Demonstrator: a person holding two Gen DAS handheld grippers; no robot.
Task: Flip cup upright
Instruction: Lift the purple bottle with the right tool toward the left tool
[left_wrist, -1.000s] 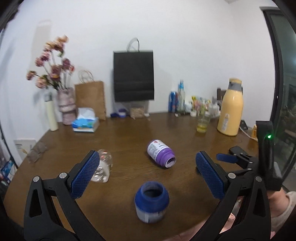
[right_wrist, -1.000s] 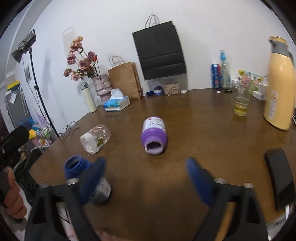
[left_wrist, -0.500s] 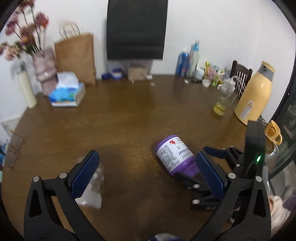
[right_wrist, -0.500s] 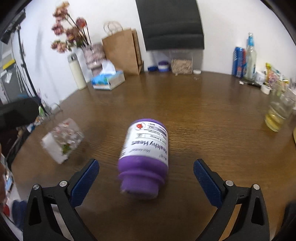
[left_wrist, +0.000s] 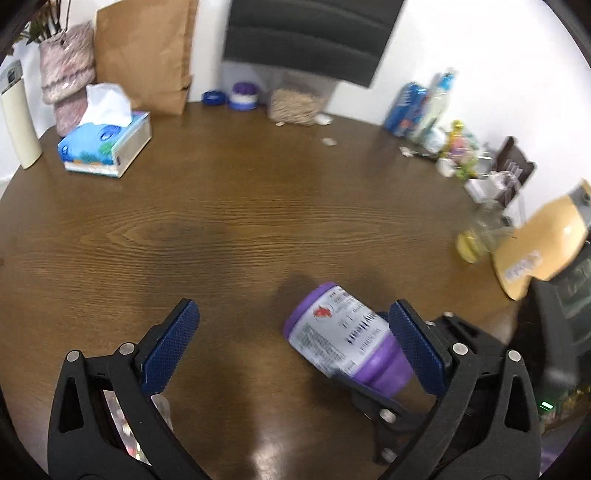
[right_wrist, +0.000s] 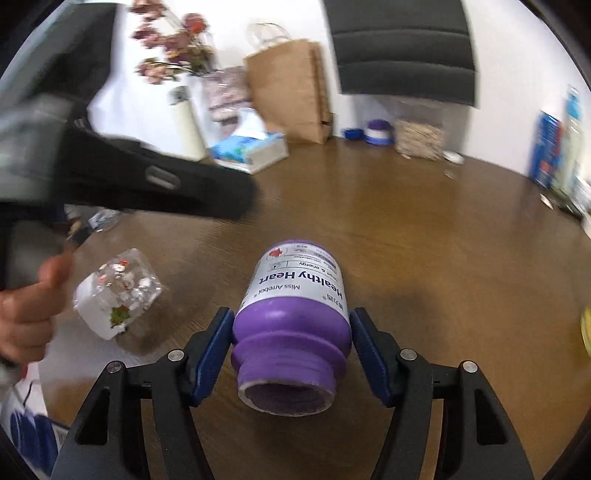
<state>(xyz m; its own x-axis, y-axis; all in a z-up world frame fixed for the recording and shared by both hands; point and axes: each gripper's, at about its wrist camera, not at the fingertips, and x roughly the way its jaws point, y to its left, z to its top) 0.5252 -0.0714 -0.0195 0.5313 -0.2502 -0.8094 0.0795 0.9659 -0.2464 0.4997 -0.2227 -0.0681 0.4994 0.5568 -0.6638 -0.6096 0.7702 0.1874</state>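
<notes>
A purple cup with a white label lies on its side on the brown table, its open mouth toward the right wrist camera. My right gripper is shut on it, one blue pad against each side near the neck. In the left wrist view the same purple cup lies low at the right, partly behind the right finger of my open left gripper, which holds nothing. A clear patterned cup lies on its side to the left.
A blue cup shows at the lower left edge. A hand holds the left tool. A tissue box, paper bags, a yellow flask and a glass of yellow liquid ring the table.
Both grippers moved forward and lower over the table. My right gripper went from wide open to shut around the purple cup. The blue cup dropped out of the left wrist view.
</notes>
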